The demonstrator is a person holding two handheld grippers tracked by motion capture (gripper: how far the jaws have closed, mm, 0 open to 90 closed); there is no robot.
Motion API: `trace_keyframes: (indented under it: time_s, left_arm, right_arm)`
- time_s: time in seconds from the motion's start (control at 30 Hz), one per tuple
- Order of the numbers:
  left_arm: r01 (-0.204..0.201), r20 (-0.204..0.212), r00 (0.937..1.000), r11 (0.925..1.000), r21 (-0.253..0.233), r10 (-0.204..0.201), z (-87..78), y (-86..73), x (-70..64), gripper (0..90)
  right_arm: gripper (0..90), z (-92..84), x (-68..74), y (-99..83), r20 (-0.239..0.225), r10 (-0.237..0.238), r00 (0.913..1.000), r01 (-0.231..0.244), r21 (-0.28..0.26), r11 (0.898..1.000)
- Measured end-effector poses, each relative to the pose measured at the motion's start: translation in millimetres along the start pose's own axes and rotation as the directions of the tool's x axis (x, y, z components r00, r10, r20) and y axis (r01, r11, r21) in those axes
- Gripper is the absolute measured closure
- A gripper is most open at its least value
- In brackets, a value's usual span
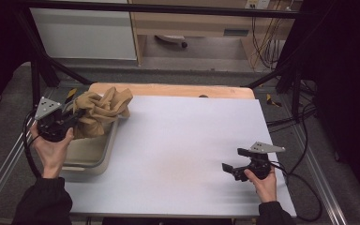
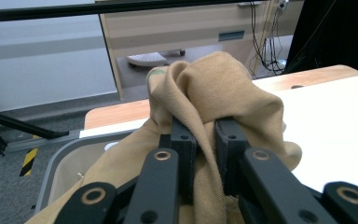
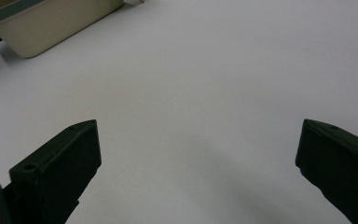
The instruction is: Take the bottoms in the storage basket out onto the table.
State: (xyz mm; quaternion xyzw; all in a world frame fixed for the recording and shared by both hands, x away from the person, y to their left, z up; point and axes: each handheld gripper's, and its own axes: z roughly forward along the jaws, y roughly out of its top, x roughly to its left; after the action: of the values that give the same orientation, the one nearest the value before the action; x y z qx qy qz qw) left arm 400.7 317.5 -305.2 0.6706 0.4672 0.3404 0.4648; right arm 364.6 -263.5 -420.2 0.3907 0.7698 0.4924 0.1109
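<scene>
The high view is dim overall, its left and right edges sinking into near black, while the pale matte white worktop point(image 1: 183, 154) reads as the brightest area and shows no glare. A soft shadow lies on it under the right hand-held gripper point(image 1: 232, 160). The picture is soft and grainy. In the left gripper view the crumpled tan knitted cloth point(image 2: 223, 93) is evenly lit and fairly sharp. In the right gripper view the near black jaws are blurred and a faint broad shadow spreads between them.
</scene>
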Motion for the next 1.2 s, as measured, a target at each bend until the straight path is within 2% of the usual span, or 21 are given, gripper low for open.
trace_keyframes:
  time_s: [0.73,1.2]
  left_arm:
    - [-0.028,0.050,0.9983,0.9994,-0.022,0.029,1.5,8.6,-24.2,80.2]
    - [-0.033,0.053,0.9980,0.9987,-0.039,0.035,2.5,7.4,-34.5,80.2]
  right_arm:
    - [0.6,-0.4,-0.1,0.0,0.000,0.000,1.0000,0.000,-0.001,1.000]
    - [0.6,-0.1,0.1,0.0,0.000,0.000,1.0000,0.000,0.000,1.000]
